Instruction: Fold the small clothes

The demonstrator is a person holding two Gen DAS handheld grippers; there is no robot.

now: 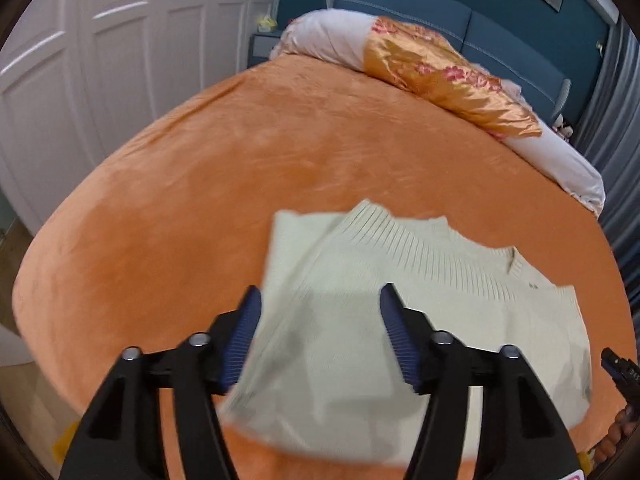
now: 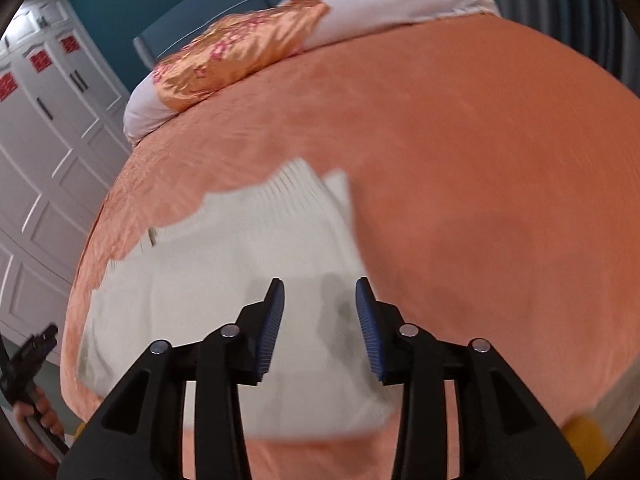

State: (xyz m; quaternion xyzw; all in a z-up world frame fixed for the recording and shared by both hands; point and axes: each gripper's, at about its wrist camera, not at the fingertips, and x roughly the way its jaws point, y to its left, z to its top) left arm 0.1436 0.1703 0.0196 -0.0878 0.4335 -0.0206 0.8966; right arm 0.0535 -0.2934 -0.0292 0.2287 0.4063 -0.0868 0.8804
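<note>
A cream knit sweater (image 1: 420, 320) lies folded on the orange bedspread (image 1: 240, 168), its ribbed hem brought up near the collar. My left gripper (image 1: 320, 290) hovers over the sweater's left part with its jaws apart and no cloth pinched between the blue pads. My right gripper (image 2: 319, 281) stands open above the right part of the sweater (image 2: 224, 280), which is blurred in that view. Each gripper also shows at the other view's edge, held by a hand: the right gripper (image 1: 620, 364) and the left gripper (image 2: 36, 344).
A rolled white quilt with an orange satin panel (image 1: 440, 76) lies along the head of the bed, in front of a blue headboard (image 1: 400, 4). White wardrobe doors (image 1: 100, 60) stand at the left, and a grey curtain (image 1: 616, 112) hangs at the right.
</note>
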